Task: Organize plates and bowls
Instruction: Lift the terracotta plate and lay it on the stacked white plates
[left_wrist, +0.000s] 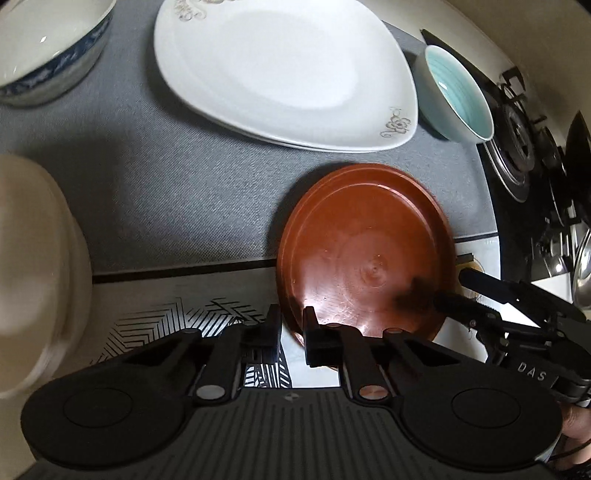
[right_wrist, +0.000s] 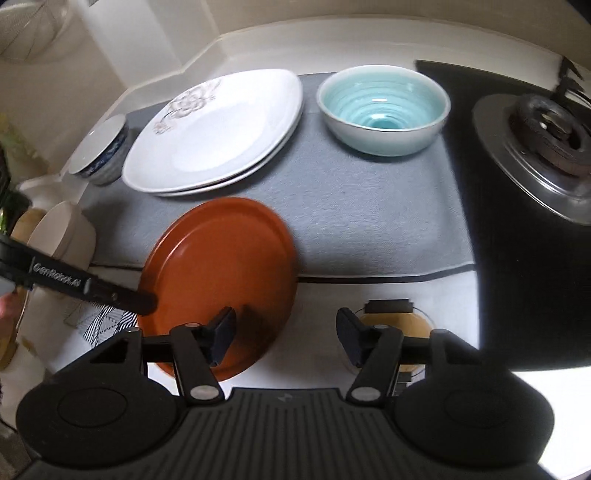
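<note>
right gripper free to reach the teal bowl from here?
Probably yes. The right gripper is open and holds nothing, and only bare grey mat lies between it and the teal bowl; the brown plate sits off to its left.

Both wrist views look down close from opposite sides, sharing the brown plate (left_wrist: 364, 254) (right_wrist: 218, 273).

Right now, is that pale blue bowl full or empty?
Empty. The right wrist view looks straight into the blue bowl, and only its bare ringed glaze shows down to the bottom. It stands upright on the grey mat.
</note>
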